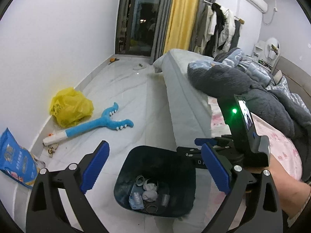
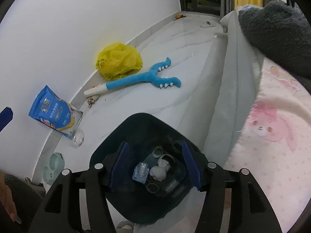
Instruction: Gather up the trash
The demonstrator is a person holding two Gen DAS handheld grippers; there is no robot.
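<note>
A dark bin [image 1: 124,176] [image 2: 108,147] stands on the white floor beside the bed. Inside lie crumpled tissues [image 1: 149,191] [image 2: 160,169], a blue packet [image 1: 136,199] [image 2: 141,171] and rings of tape. My left gripper [image 1: 155,172] is open and empty, hovering above the bin. My right gripper [image 2: 155,167] is open and empty, directly over the bin's mouth; its body also shows in the left wrist view [image 1: 243,128]. On the floor lie a yellow plastic bag [image 1: 71,106] [image 2: 118,60] and a blue snack bag [image 1: 15,157] [image 2: 53,109].
A blue plush toy [image 1: 101,123] [image 2: 143,77] lies on the floor by the wall. The bed [image 1: 180,81] [image 2: 272,126] with grey blankets fills the right side. A clear bottle [image 2: 77,136] and a mint-green object [image 2: 54,165] sit by the wall.
</note>
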